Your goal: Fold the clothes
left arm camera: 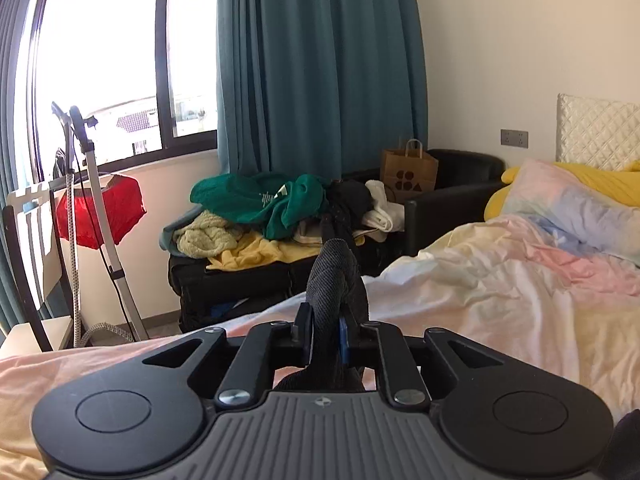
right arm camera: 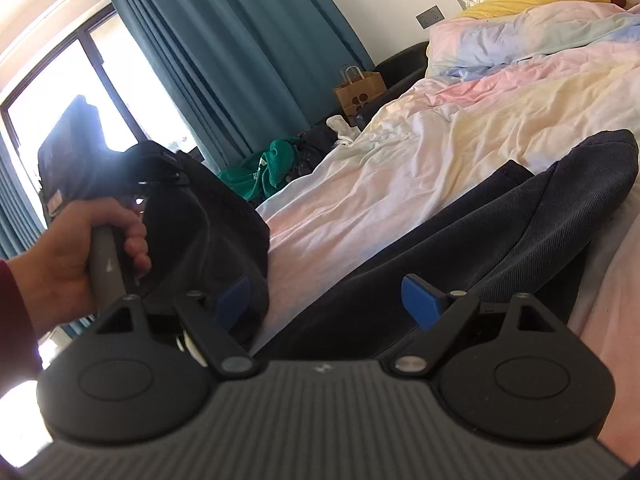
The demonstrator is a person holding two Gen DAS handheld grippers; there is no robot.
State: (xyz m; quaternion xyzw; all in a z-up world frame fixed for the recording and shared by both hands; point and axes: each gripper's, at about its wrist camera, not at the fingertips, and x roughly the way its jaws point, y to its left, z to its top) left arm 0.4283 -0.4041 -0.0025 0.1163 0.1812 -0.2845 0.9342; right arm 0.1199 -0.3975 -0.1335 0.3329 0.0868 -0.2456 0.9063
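Note:
A dark navy ribbed garment (right arm camera: pixel 500 224) lies stretched across the pastel bedsheet (right arm camera: pixel 400 152). My left gripper (left arm camera: pixel 325 332) is shut on a bunched fold of this garment (left arm camera: pixel 334 276), which sticks up between its blue pads. In the right wrist view the left gripper is held in a hand at the left, lifting one end of the garment (right arm camera: pixel 208 216). My right gripper (right arm camera: pixel 326 300) is open, its blue pads (right arm camera: pixel 420 300) spread over the garment near the bed's front edge, holding nothing.
A pile of clothes (left arm camera: pixel 280 208), green, yellow and white, sits on a dark suitcase beside the bed. A paper bag (left arm camera: pixel 408 172) stands on a black armchair. Pillows (left arm camera: pixel 580 204) lie at the headboard. A garment steamer (left arm camera: pixel 92 220) stands by the window.

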